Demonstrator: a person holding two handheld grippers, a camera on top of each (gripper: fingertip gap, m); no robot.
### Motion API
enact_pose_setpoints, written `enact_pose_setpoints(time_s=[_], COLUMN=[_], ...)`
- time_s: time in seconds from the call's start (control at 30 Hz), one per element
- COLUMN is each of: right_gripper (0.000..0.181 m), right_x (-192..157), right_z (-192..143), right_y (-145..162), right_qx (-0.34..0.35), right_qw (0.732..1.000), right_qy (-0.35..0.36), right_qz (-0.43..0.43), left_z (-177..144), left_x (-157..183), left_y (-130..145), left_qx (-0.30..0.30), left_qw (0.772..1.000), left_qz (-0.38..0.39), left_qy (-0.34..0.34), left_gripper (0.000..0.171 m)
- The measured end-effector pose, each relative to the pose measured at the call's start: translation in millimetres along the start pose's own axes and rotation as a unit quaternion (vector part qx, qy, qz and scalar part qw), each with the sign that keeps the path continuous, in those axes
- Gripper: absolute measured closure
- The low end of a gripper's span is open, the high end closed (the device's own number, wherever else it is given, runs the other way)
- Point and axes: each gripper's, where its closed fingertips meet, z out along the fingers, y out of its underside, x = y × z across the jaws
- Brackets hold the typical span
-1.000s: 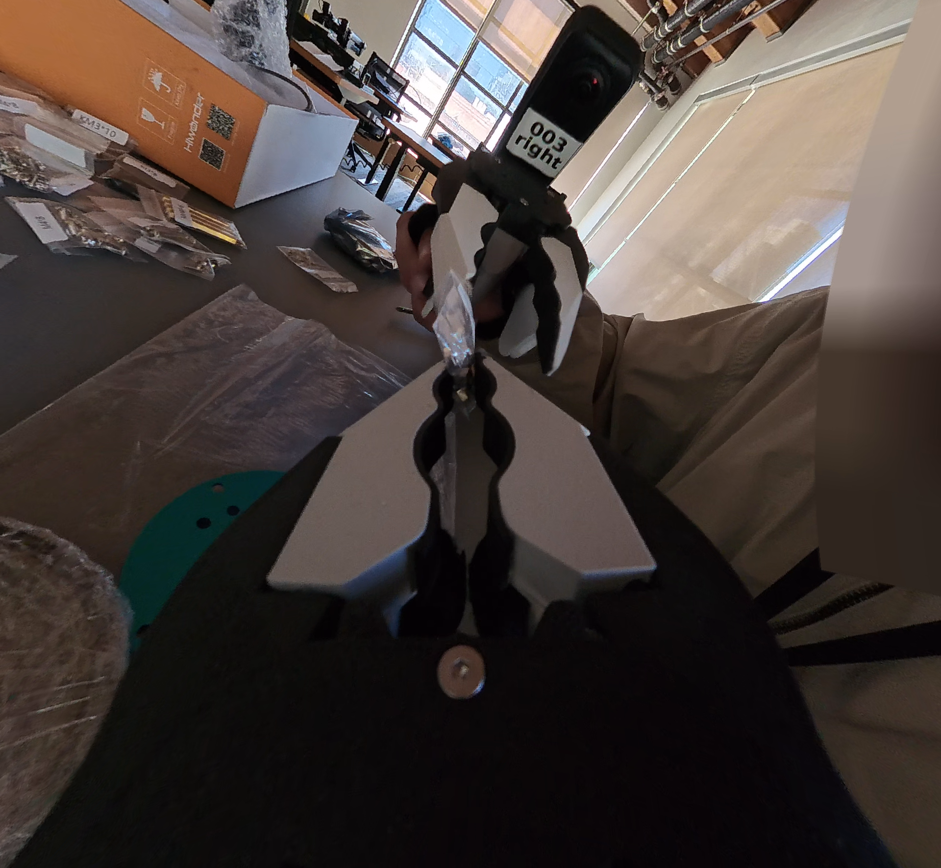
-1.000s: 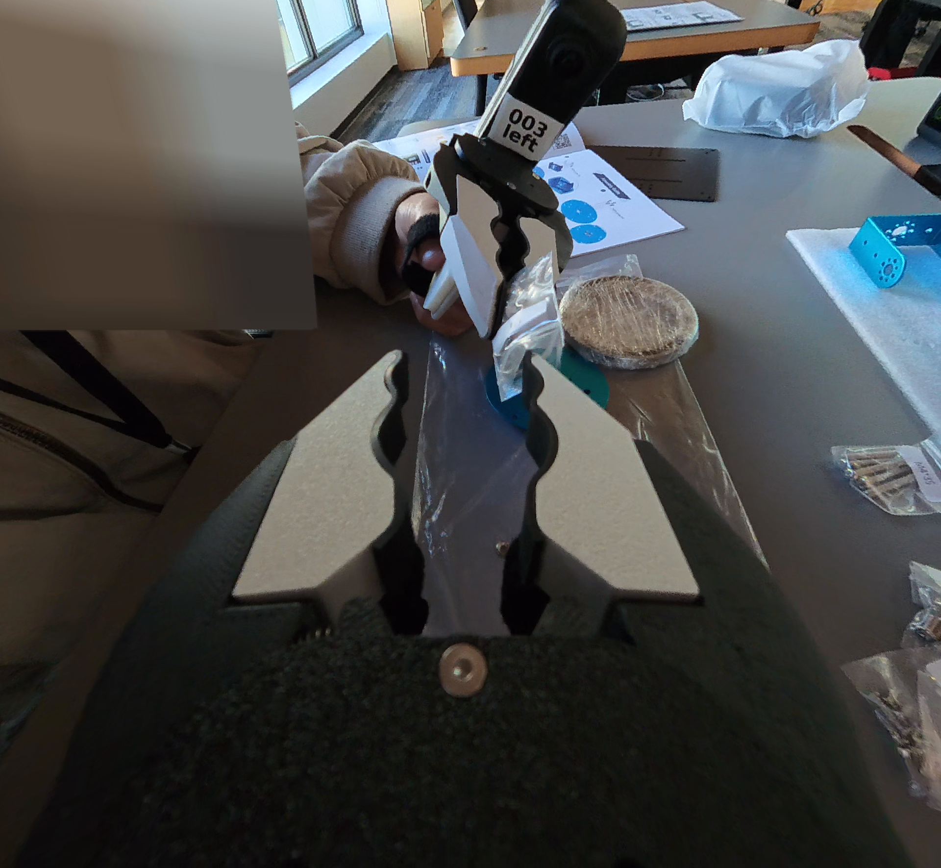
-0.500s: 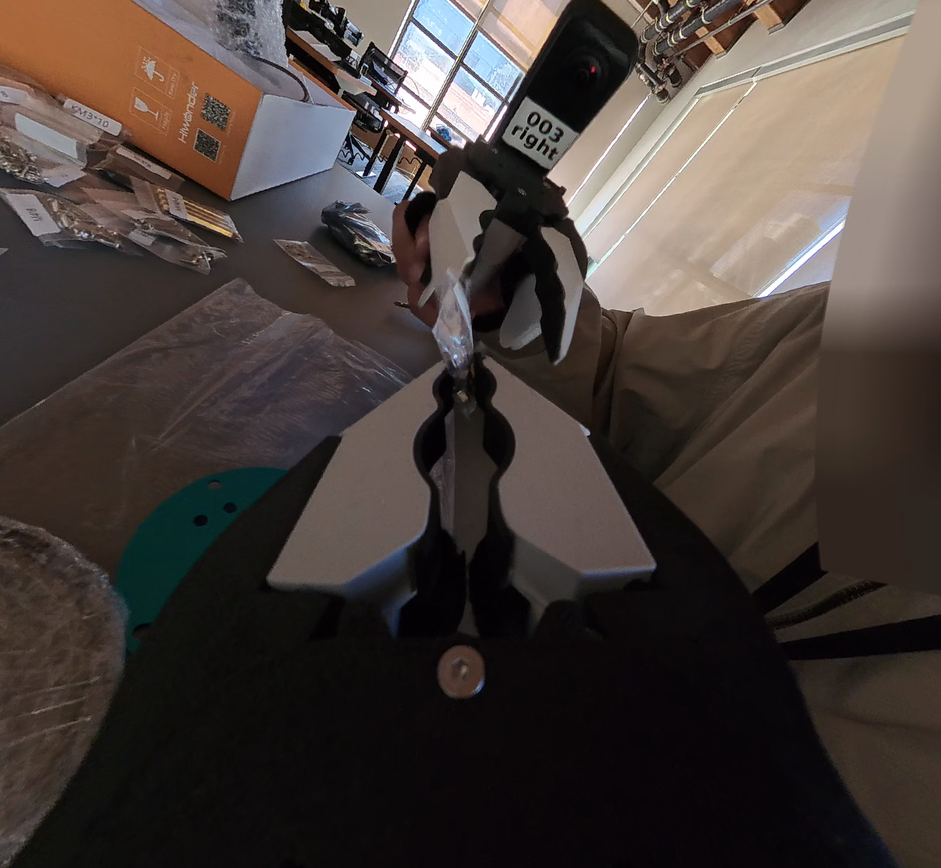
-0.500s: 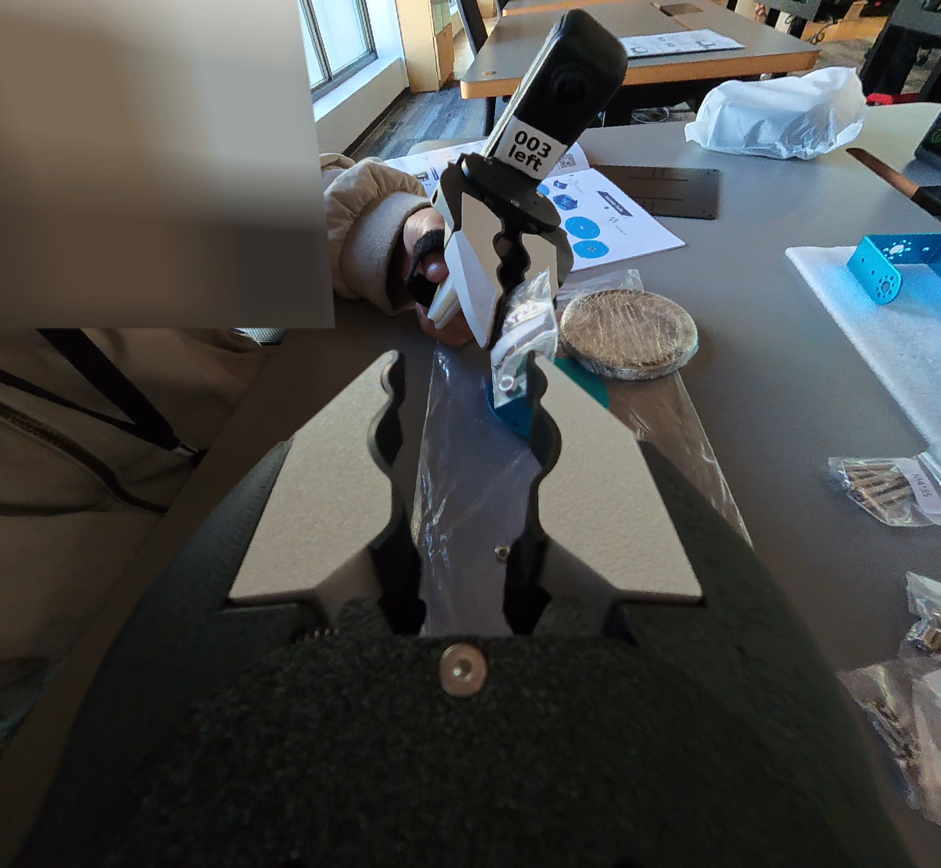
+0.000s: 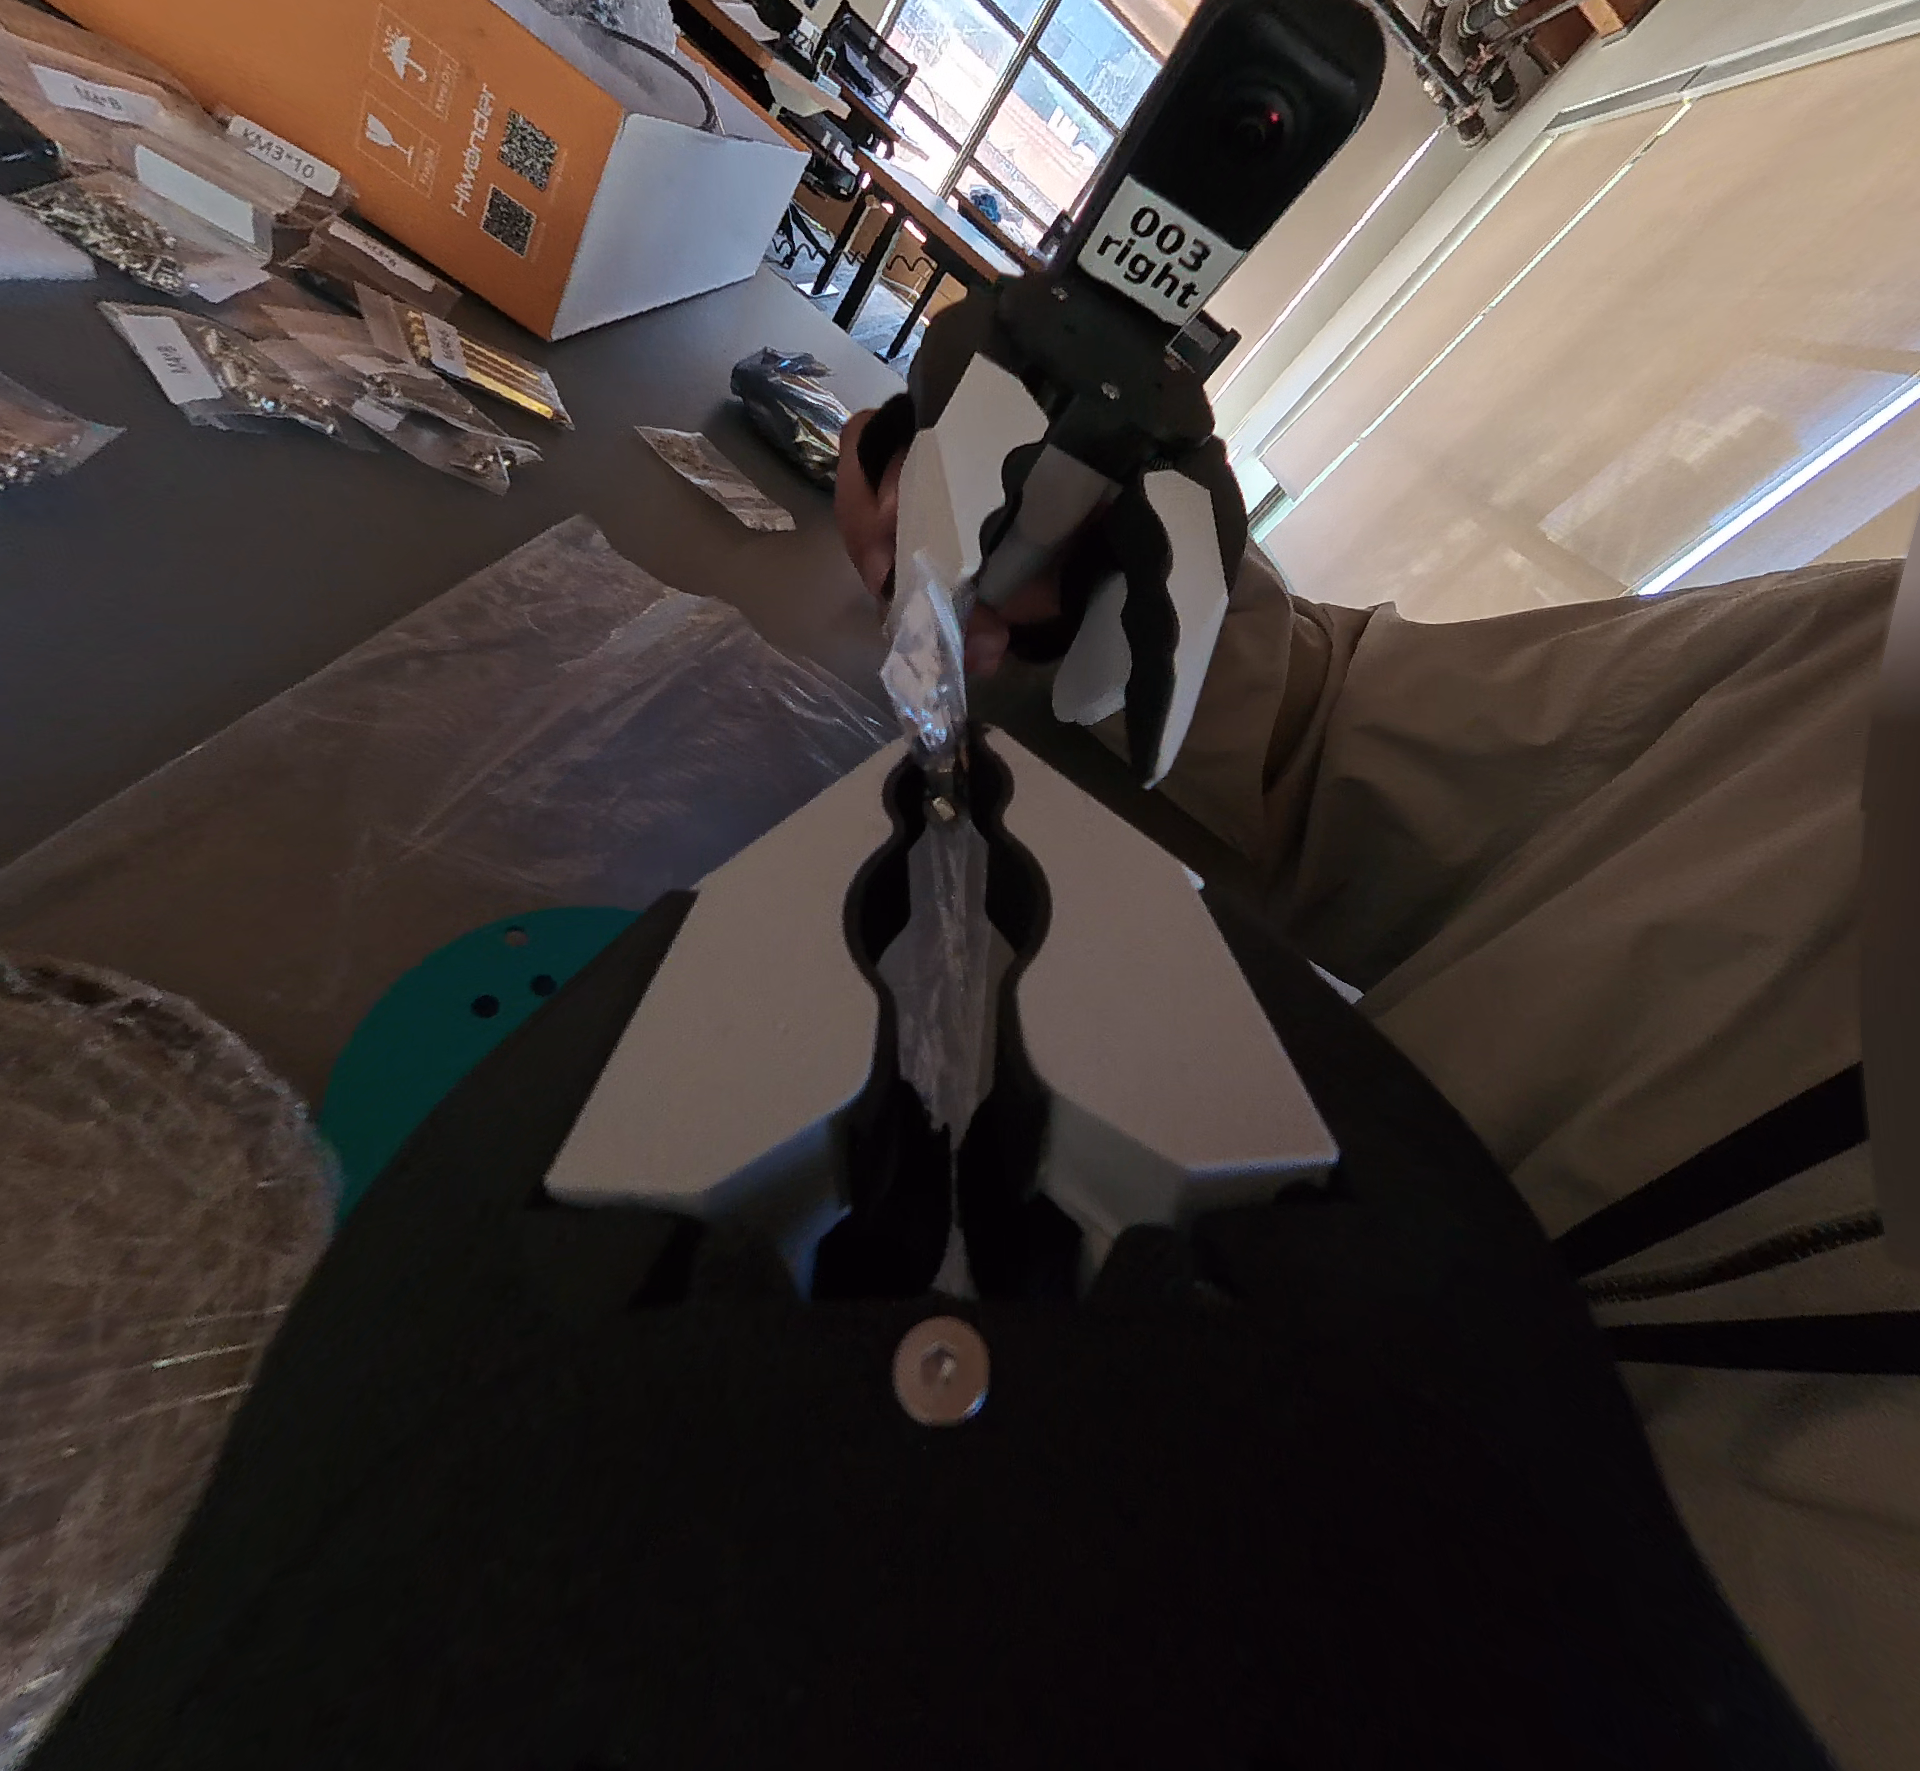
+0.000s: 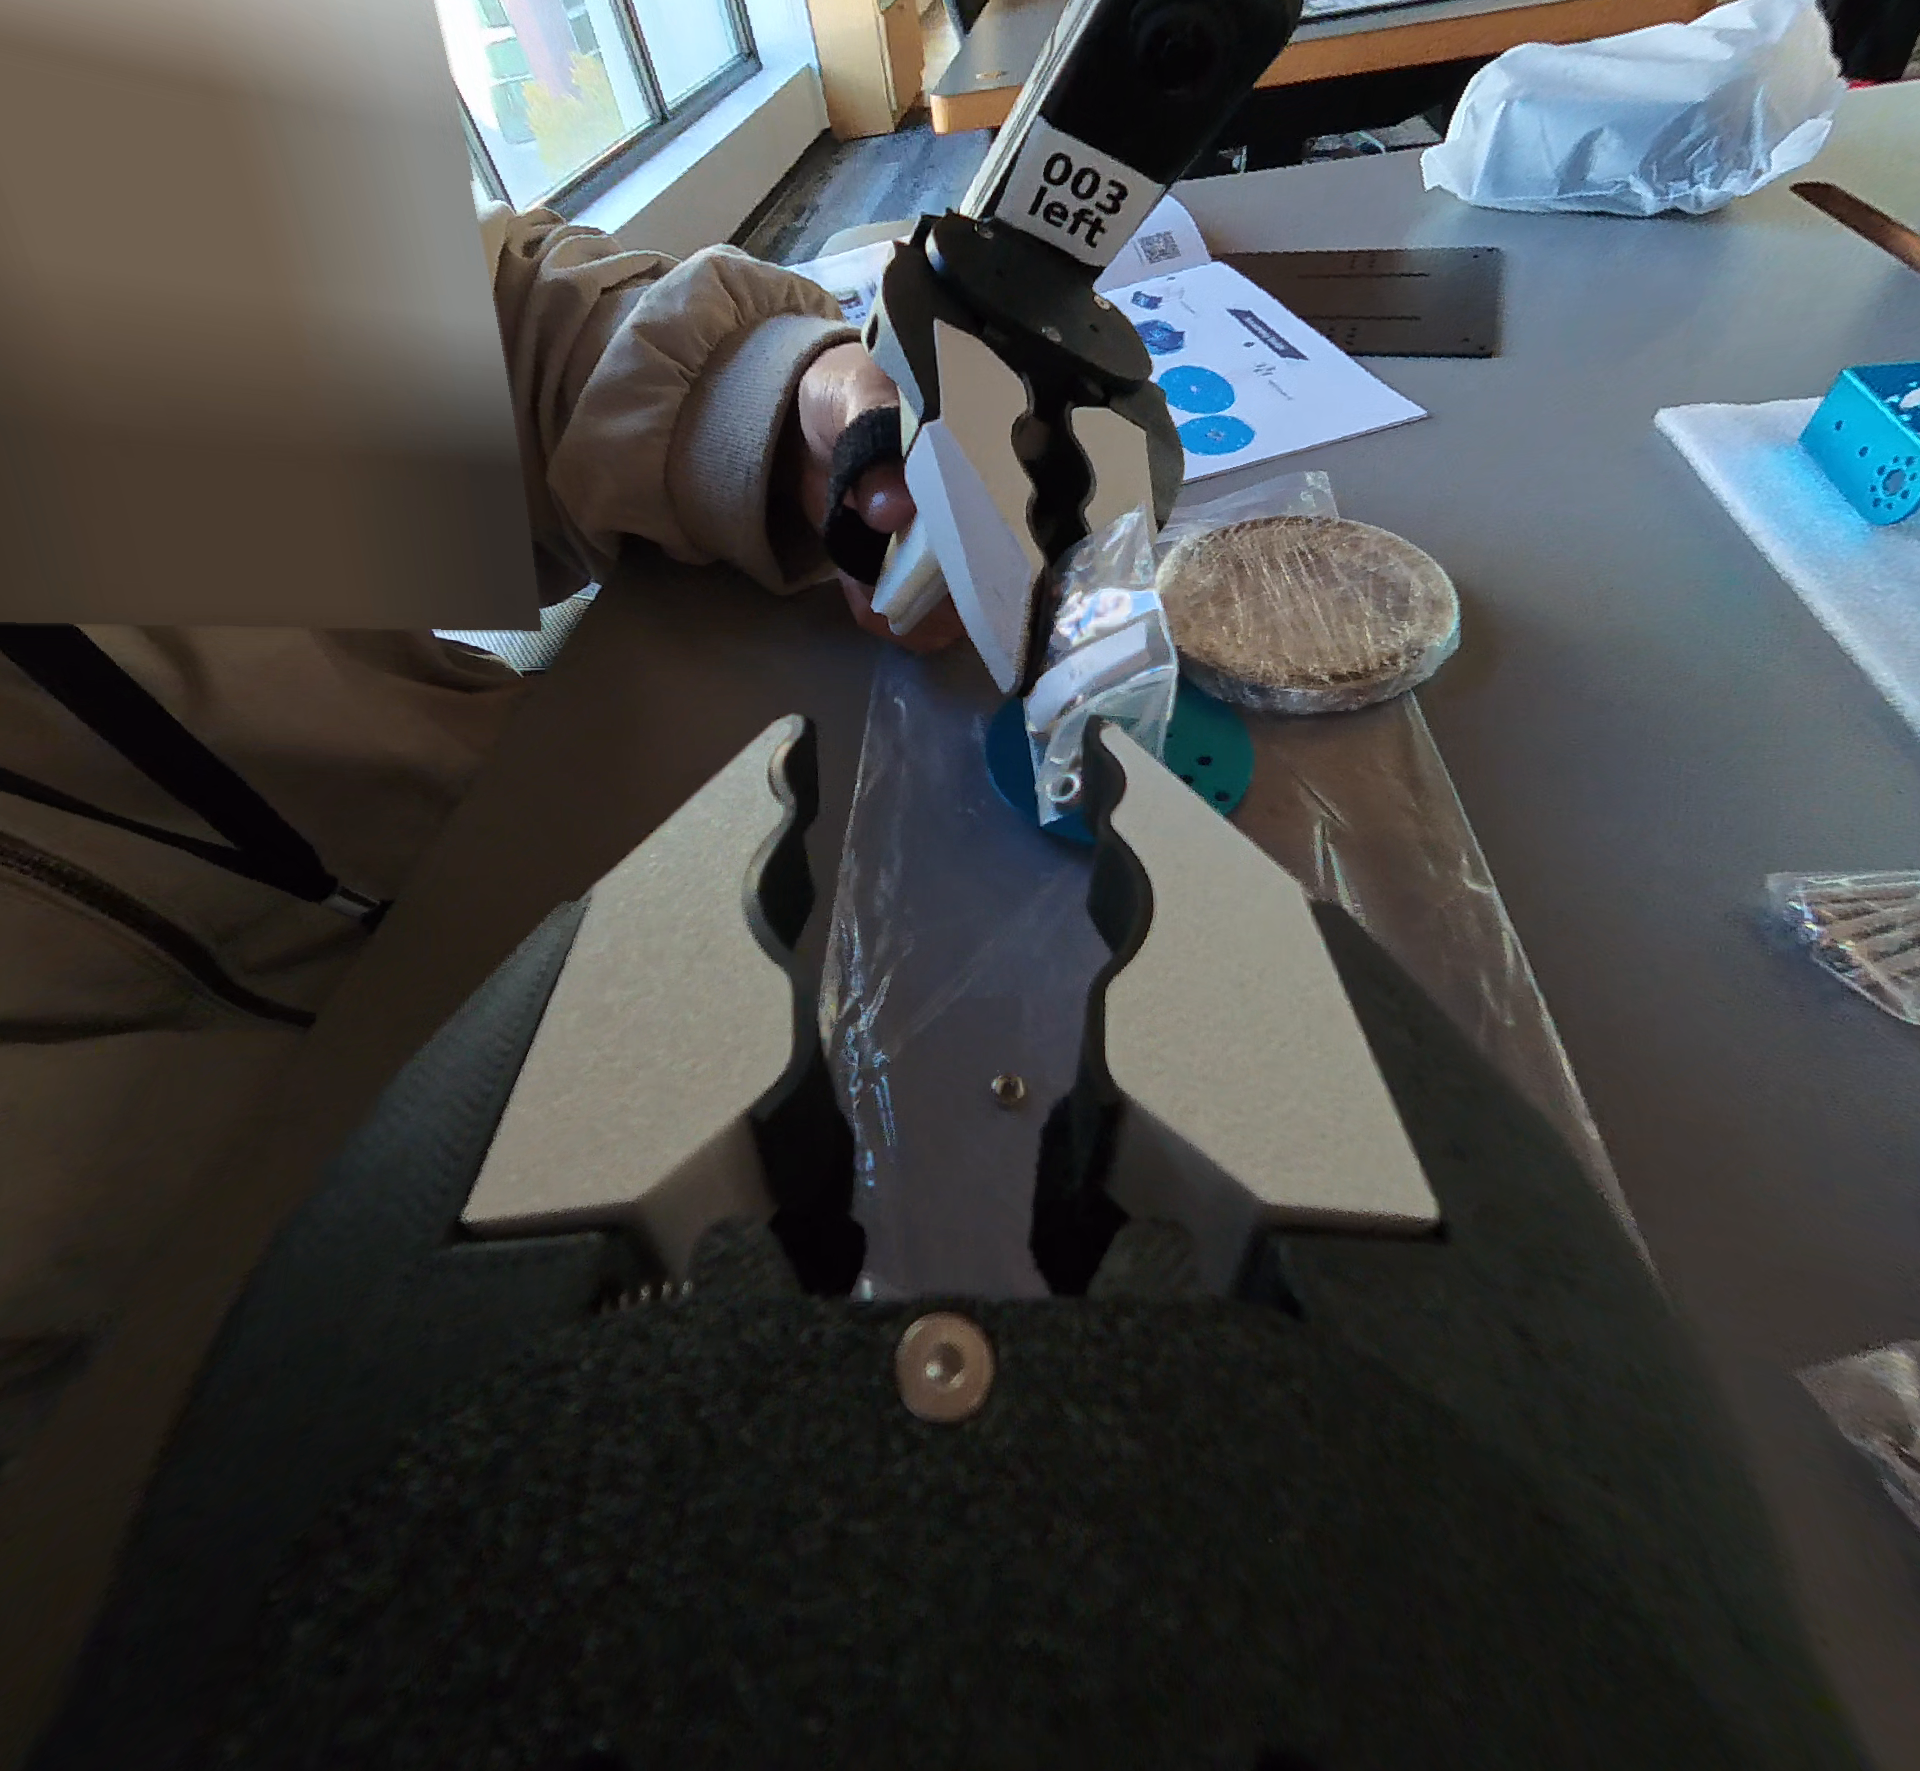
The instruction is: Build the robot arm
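Observation:
My left gripper (image 5: pixel 951 750) is shut on a small clear plastic bag (image 5: pixel 920 651) with a few small metal parts inside, and holds it up above the table. In the right wrist view the left gripper (image 6: pixel 1029 672) holds this bag (image 6: pixel 1101 651) over a blue and teal disc (image 6: pixel 1205 755). My right gripper (image 6: pixel 948 739) is open and empty. The bag's lower corner rests against its right fingertip (image 6: pixel 1117 765). It also shows facing me in the left wrist view (image 5: pixel 1029 672). A loose screw (image 6: pixel 1006 1087) lies on a clear plastic sheet (image 6: pixel 935 942) below.
A wrapped round brown disc (image 6: pixel 1309 609) lies beside the teal disc. An orange box (image 5: pixel 364 59) and several bags of screws (image 5: pixel 260 371) are at the far left. A printed sheet (image 6: pixel 1247 360), black plate (image 6: pixel 1371 298), blue bracket (image 6: pixel 1870 464) on white foam, and white plastic bag (image 6: pixel 1642 121) lie beyond. Only a small space, under 4 cm, lies between the two pairs of fingers.
The two grippers have come a little closer together. The bag stays held in the left gripper and its lower corner now sits at the right gripper's right fingertip.

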Motion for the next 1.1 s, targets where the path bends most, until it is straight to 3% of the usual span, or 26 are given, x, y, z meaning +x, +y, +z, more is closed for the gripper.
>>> enact_pose_setpoints(time_s=[0.23, 0.47, 0.7, 1.0, 1.1], right_gripper=[0.143, 0.134, 0.143, 0.131, 0.140], right_x=[1, -2, 1, -3, -1], right_z=[-9, -1, -8, 4, -1], right_y=[8, 6, 7, 7, 11], right_qx=[-0.045, -0.022, -0.034, -0.004, -0.025], right_qw=[0.999, 0.999, 0.999, 1.000, 1.000], right_qy=[0.004, 0.002, 0.003, -0.011, -0.009], right_qz=[-0.023, -0.034, -0.023, -0.012, -0.017], left_z=[2, 3, 2, 3, 3], left_x=[1, 1, 0, 2, 1], left_y=[4, 5, 5, 5, 5], left_qx=[-0.013, -0.014, -0.014, -0.016, -0.015], left_qw=[1.000, 1.000, 1.000, 1.000, 1.000], left_qz=[0.010, 0.009, 0.008, 0.009, 0.008], left_qy=[-0.003, -0.003, -0.005, 0.001, -0.001], left_gripper=[0.165, 0.165, 0.165, 0.165, 0.165])
